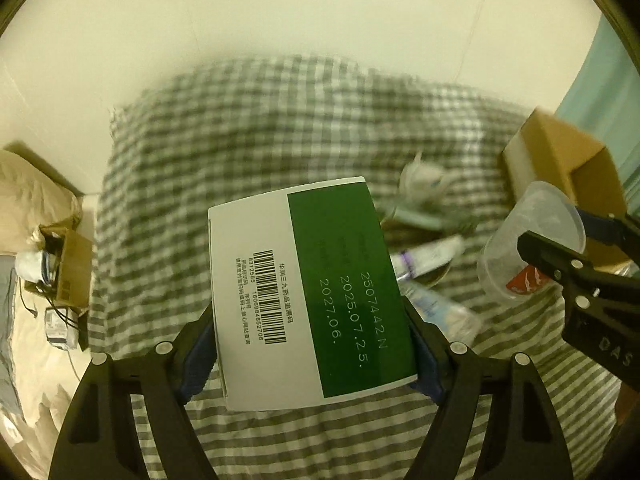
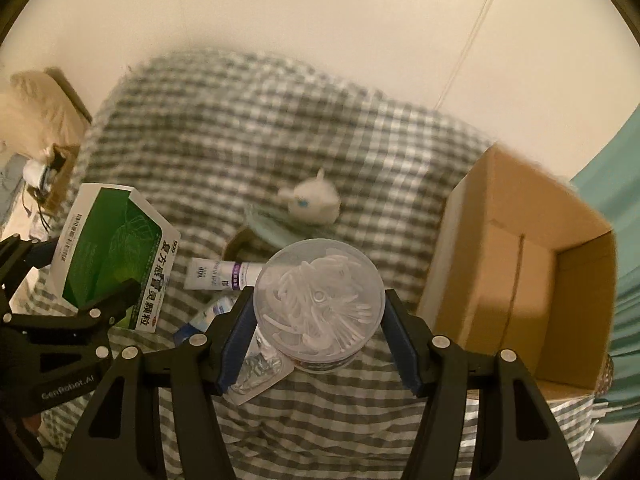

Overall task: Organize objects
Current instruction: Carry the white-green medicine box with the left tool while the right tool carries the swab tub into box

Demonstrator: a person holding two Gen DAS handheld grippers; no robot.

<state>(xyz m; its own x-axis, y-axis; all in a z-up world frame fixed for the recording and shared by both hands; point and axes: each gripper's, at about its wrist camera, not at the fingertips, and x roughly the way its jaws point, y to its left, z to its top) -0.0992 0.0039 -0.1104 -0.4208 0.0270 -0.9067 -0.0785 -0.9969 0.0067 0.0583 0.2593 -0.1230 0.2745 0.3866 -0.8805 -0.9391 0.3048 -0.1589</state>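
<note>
My left gripper (image 1: 310, 344) is shut on a green and white medicine box (image 1: 308, 292) and holds it above the bed; the box also shows in the right wrist view (image 2: 116, 256). My right gripper (image 2: 318, 316) is shut on a clear round tub of floss picks (image 2: 320, 304), seen at the right of the left wrist view (image 1: 528, 240). An open cardboard box (image 2: 520, 276) stands on the bed at the right, empty as far as I see.
On the checked bedding (image 2: 240, 128) lie a white tube (image 2: 224, 274), a small bottle (image 2: 208, 314), a foil blister pack (image 2: 256, 368) and a white plush toy (image 2: 314, 200) on a plate. A small carton (image 1: 72, 264) with cables sits on the floor at the left.
</note>
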